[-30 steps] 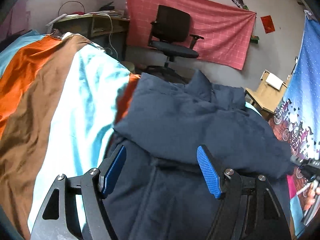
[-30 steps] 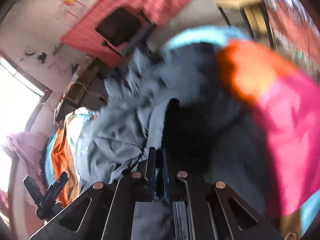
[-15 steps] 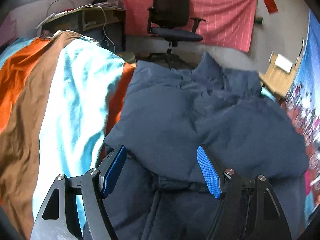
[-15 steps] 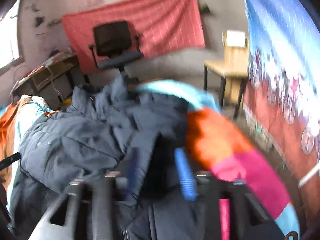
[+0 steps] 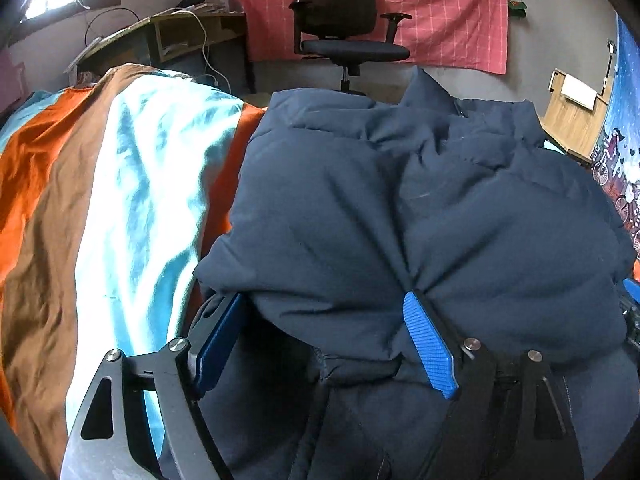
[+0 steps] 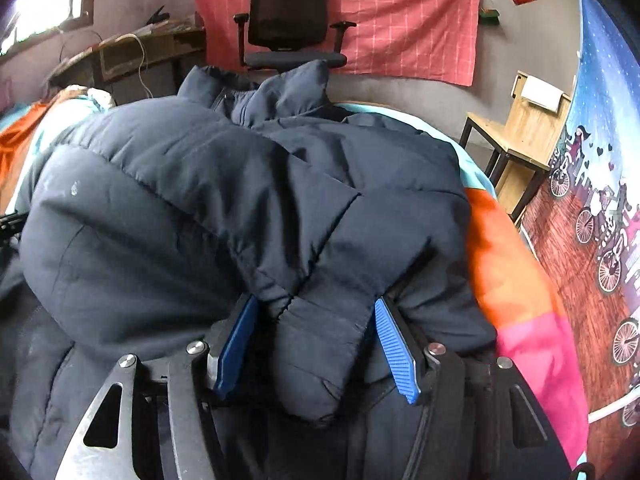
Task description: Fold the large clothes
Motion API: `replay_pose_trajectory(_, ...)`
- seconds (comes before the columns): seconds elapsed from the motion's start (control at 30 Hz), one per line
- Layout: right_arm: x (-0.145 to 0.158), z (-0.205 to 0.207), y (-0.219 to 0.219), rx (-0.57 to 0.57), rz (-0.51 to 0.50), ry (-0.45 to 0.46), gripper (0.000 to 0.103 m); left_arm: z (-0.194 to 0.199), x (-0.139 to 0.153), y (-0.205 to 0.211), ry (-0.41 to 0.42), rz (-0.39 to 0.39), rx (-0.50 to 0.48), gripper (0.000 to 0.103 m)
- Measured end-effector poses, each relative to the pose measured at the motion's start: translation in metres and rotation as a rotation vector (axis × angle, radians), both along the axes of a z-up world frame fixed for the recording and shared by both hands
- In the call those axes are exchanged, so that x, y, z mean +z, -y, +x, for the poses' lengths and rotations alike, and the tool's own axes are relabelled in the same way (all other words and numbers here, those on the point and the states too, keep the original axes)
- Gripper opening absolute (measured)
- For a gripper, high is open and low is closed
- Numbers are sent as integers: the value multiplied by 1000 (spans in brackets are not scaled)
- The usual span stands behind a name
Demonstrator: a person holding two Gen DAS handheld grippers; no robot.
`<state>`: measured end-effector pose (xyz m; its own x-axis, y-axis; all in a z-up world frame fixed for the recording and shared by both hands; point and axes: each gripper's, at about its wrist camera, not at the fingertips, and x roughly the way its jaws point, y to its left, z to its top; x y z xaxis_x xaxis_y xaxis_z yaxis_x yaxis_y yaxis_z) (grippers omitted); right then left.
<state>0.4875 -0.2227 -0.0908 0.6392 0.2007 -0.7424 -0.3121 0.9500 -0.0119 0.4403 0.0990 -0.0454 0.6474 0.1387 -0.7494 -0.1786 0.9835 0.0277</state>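
A navy puffer jacket lies bunched on a bed with a striped cover. My left gripper is pushed against the jacket's near left edge. Its jaws are opening wide, with a thick fold of the jacket bulging between them; the right pad dents the fabric. In the right wrist view the jacket fills the middle. A sleeve end hangs toward me between the jaws of my right gripper. Those jaws are closing, and the pads do not clearly squeeze the sleeve.
An office chair stands beyond the bed in front of a red wall cloth. A cluttered desk is at the back left, and a wooden chair at the right beside a blue wall hanging. Orange and pink cover shows right of the jacket.
My left gripper moved forward and down until the jacket's fold entered its jaws. My right gripper rolled upright, went from shut to apart, and now straddles the sleeve.
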Motion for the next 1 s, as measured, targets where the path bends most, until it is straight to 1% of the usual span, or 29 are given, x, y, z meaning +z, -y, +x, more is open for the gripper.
replay_pose_trajectory(0.07,3,-1,4,-3,23,4,58,-4,5,1,4,-3,17,77)
replay_pose_trajectory(0.13,12,-9,14,-22,80,15,58,-13,14,1,-1,-26,49,77)
replay_pose_trajectory(0.17,19,-17,21,-31,122,13,61,-17,18,2,1,-33,61,77)
replay_pose_trajectory(0.2,27,-26,26,-28,158,13,71,-26,25,5,6,-45,74,77)
replay_pose_trajectory(0.23,34,-31,27,-23,174,21,76,-32,30,7,10,-56,72,77)
replay_pose_trajectory(0.27,43,-40,30,-11,191,42,80,-38,35,10,12,-67,65,77)
replay_pose_trajectory(0.33,59,-54,32,7,197,73,84,-52,43,18,12,-95,45,77)
replay_pose_trajectory(0.4,72,-68,35,27,204,83,91,-70,51,26,10,-119,22,83)
replay_pose_trajectory(0.43,76,-74,36,30,207,85,94,-77,56,29,14,-132,17,89)
replay_pose_trajectory(0.47,82,-82,38,35,212,82,99,-82,60,31,23,-145,14,94)
replay_pose_trajectory(0.5,85,-87,39,38,219,78,102,-94,66,33,50,-171,8,96)
replay_pose_trajectory(0.53,90,-95,42,39,226,77,103,-102,71,34,65,-189,4,102)
replay_pose_trajectory(0.63,101,-116,49,44,226,81,103,-117,82,40,83,-242,-24,101)
replay_pose_trajectory(0.7,106,-128,51,60,212,62,103,-128,87,45,85,-248,-36,101)
replay_pose_trajectory(0.8,108,-149,54,77,195,38,103,-146,91,51,92,-232,-52,101)
replay_pose_trajectory(0.9,107,-174,57,102,178,8,103,-163,89,63,77,-189,-89,101)
replay_pose_trajectory(0.93,105,-182,57,110,172,0,103,-169,86,67,69,-172,-105,101)
replay_pose_trajectory(1.0,102,-196,57,124,163,-16,103,-178,79,72,26,-155,-140,101)
